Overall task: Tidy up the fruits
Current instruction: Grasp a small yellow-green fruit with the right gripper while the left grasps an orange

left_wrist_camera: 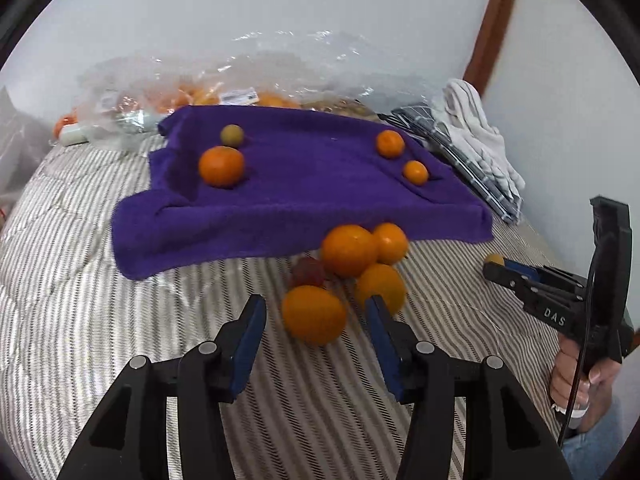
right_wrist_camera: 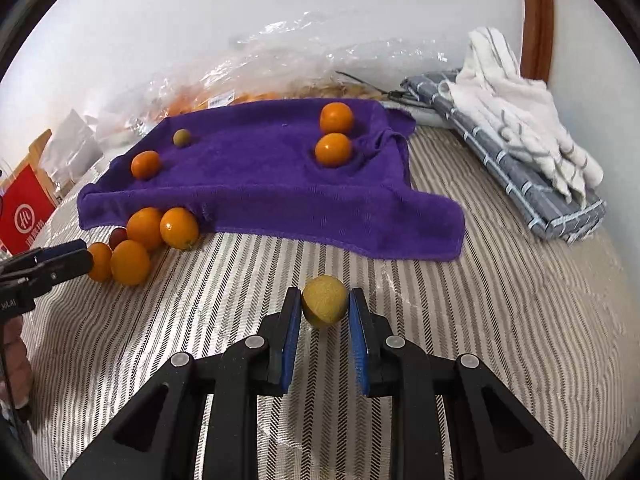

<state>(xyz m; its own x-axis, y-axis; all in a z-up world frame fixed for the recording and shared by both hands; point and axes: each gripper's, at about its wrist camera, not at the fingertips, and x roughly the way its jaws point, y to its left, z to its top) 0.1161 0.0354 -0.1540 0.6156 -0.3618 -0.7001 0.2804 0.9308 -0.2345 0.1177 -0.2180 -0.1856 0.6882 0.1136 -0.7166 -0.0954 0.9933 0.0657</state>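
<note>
On a striped bedcover lies a purple towel point(left_wrist_camera: 300, 196) with three oranges and a small green fruit point(left_wrist_camera: 232, 135) on it. A cluster of oranges point(left_wrist_camera: 349, 250) and one red fruit point(left_wrist_camera: 308, 272) sits at the towel's front edge. My left gripper point(left_wrist_camera: 315, 306) is open, with the nearest orange point(left_wrist_camera: 314, 314) between its fingertips and a gap on both sides. My right gripper point(right_wrist_camera: 325, 294) is shut on a small yellow fruit point(right_wrist_camera: 324, 306) just over the cover, in front of the towel point(right_wrist_camera: 260, 184). From the left wrist view it shows at the right point(left_wrist_camera: 496, 268).
A clear plastic bag point(left_wrist_camera: 256, 80) with more oranges lies behind the towel against the wall. Folded blue-striped and white cloths point(right_wrist_camera: 520, 152) lie at the right beside a wooden post point(right_wrist_camera: 538, 20). A red box point(right_wrist_camera: 24, 208) stands at the left. A hand point(left_wrist_camera: 572, 380) holds the right gripper's handle.
</note>
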